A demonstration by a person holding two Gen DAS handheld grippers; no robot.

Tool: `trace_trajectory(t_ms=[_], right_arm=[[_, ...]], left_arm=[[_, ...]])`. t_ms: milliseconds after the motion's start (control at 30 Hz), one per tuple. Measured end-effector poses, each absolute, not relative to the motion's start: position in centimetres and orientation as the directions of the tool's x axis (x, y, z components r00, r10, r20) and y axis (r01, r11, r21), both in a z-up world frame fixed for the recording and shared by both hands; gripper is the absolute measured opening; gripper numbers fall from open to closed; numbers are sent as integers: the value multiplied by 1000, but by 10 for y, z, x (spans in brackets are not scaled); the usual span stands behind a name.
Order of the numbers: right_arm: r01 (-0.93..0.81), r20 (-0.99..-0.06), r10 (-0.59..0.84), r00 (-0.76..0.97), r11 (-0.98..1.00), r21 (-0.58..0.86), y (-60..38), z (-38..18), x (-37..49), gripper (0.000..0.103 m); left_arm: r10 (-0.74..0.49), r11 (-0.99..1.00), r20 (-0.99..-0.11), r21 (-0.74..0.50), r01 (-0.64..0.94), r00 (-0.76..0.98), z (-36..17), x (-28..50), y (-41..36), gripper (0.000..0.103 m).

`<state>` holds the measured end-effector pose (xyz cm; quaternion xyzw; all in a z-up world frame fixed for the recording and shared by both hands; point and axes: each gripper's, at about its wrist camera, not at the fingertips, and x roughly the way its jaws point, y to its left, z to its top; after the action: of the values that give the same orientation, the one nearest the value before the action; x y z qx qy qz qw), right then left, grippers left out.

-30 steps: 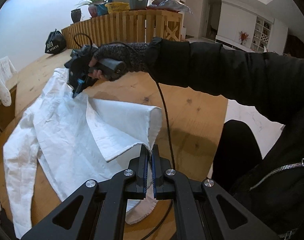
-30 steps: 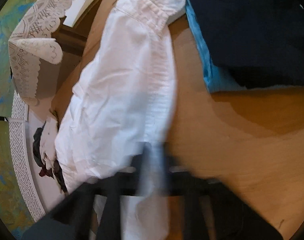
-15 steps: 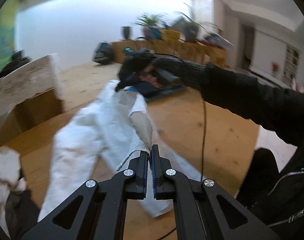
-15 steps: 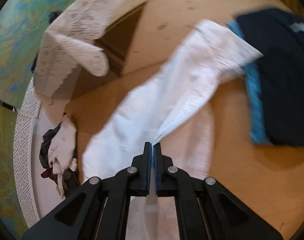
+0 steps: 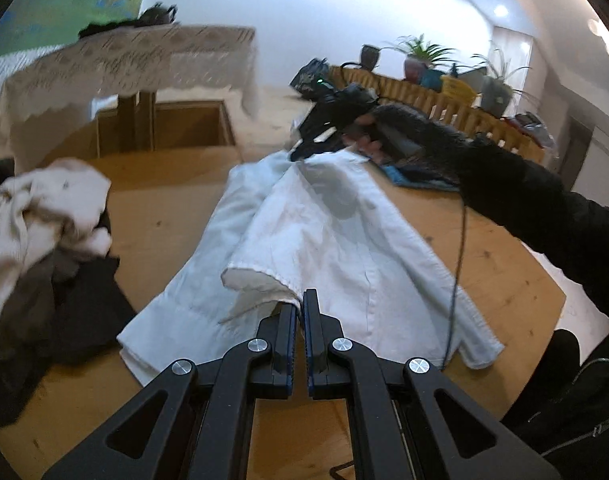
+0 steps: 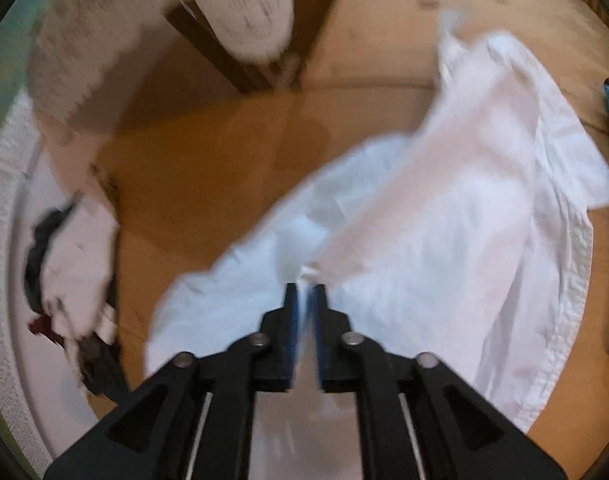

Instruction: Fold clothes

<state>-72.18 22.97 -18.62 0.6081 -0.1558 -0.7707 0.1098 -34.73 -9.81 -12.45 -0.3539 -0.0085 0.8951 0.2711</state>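
A white shirt (image 5: pixel 344 240) lies across a wooden worktop (image 5: pixel 164 208). The left tool (image 5: pixel 300 312) pinches the shirt's near edge. At its far end, the right tool (image 6: pixel 303 296) is opening, cloth between its jaws.

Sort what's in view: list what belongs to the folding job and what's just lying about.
In the job:
white shirt
left gripper, shut on the shirt's edge
right gripper, jaws opening, cloth between them

Lying about:
heap of other clothes
lace cloth
potted plants
blue garment

We list one wooden desk (image 5: pixel 176 216), bearing: white shirt (image 5: pixel 344 240), clothes heap (image 5: pixel 44 232), blue-and-dark garment (image 5: pixel 416 176) beyond.
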Motion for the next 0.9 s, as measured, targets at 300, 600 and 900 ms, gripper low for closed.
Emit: trace_trajectory(t_ms=[300,600,900], right_arm=[[-85,-906,-66,-419,-990,112,342,-136,-666,46],[-129,-950,29,-310,-992,12,365,-212,-684,48],[-37,-935,6,-354,-999,7,358,-204,-680,2]], left_arm=[[486,-852,-630,-185,-490,-606,-115,-353,-96,3],[444,-872,-649,-153,-466,-618,-108,-356,-93,4],[420,-878,-664,-127,-461,-618,-108,-363,-95,4]])
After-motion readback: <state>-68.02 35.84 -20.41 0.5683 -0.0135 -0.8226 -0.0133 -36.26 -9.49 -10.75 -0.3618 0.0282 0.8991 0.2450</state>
